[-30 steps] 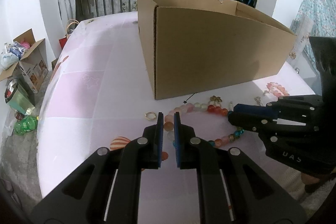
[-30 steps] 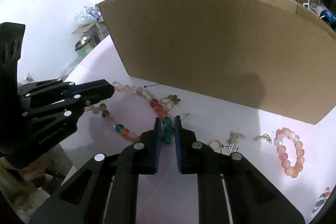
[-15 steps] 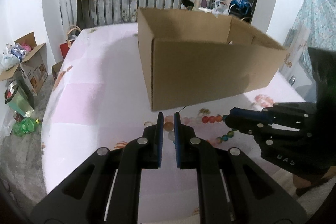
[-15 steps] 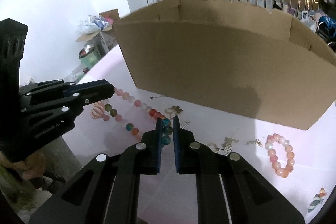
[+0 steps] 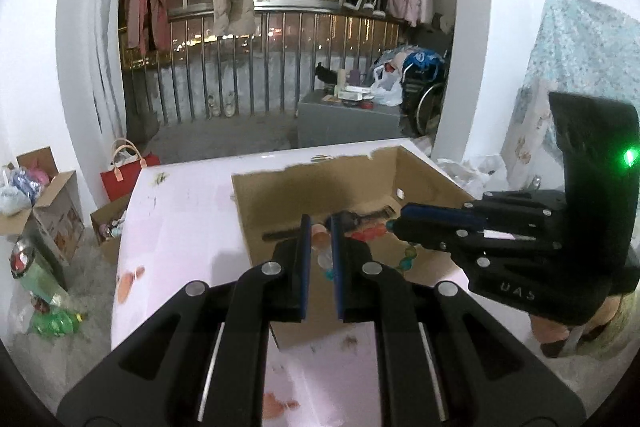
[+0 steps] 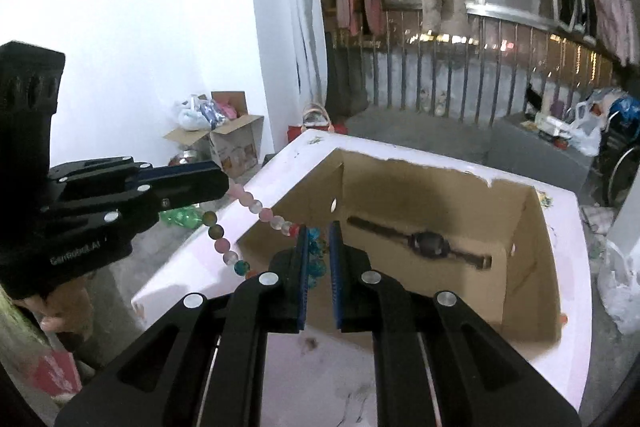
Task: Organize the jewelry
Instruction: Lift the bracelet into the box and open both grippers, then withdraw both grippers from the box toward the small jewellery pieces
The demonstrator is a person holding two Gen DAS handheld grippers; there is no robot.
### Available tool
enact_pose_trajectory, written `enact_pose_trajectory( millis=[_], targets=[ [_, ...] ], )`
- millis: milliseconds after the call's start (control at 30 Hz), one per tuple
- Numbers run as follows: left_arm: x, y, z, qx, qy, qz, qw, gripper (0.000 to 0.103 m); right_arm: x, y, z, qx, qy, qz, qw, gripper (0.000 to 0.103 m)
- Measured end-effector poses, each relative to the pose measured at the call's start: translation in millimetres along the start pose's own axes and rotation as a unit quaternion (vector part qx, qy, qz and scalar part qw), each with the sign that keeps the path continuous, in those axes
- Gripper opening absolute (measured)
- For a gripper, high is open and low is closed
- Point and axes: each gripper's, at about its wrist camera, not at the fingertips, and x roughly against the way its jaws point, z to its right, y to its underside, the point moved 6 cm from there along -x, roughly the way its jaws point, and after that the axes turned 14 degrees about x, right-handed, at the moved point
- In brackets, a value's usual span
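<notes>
On your left gripper the side read "GenRobot.AI"; on your right gripper only "UAS" could be made out. You had both pairs of fingers closed on the same beaded necklace — the left on a pink bead at one end, the right gripper's fingers pinching the teal beads at the other. The strand hung in the air above the near left corner of the open cardboard box, strung taut between your two grippers, its long axis slanting from the left gripper down toward the box, with a second run of beads sagging below it. Inside the box a dark wristwatch lay flat on the bottom, its strap stretched along the box's length. The box stood on the pink counter.
</notes>
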Motion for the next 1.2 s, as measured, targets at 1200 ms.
enact_pose_trajectory(
  millis=[1200],
  targets=[
    [-36,-27,-43,0.02,-0.063,-0.054,0.9963,0.031,-44,11,84,-0.123,-0.066,-0.112,0.984,0.032]
  ],
)
